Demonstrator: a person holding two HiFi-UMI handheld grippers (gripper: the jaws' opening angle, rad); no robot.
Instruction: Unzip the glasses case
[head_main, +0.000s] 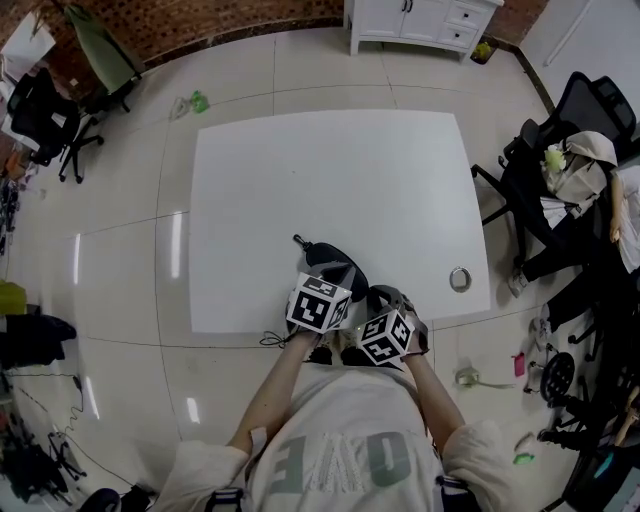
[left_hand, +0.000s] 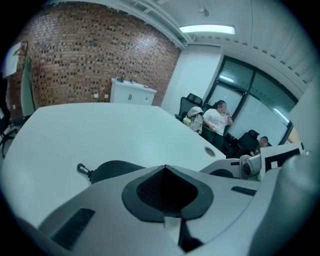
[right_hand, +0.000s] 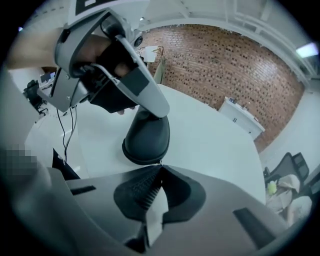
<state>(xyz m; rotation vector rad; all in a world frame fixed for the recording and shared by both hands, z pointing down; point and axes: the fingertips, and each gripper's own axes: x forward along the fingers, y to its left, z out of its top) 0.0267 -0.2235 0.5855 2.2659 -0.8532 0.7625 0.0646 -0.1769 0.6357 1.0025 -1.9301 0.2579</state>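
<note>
A black oval glasses case (head_main: 335, 264) lies near the white table's (head_main: 330, 170) front edge, its clip (head_main: 298, 240) pointing away. My left gripper (head_main: 330, 283) is shut, its tips against the case's far part (right_hand: 147, 135); nothing shows between them. In the left gripper view the case (left_hand: 115, 170) lies just behind the shut jaws (left_hand: 165, 166), with the clip (left_hand: 80, 168) at left. My right gripper (head_main: 364, 291) is shut at the case's near rim, where a small zipper pull shows at its tips (right_hand: 161, 165). The left gripper (right_hand: 150, 107) leans over the case from above.
A round cable grommet (head_main: 460, 279) sits in the table at the right front. A thin cable (head_main: 272, 340) hangs off the front edge. Office chairs (head_main: 580, 120) stand right of the table, a white cabinet (head_main: 420, 20) beyond it. People sit at the windows (left_hand: 215, 117).
</note>
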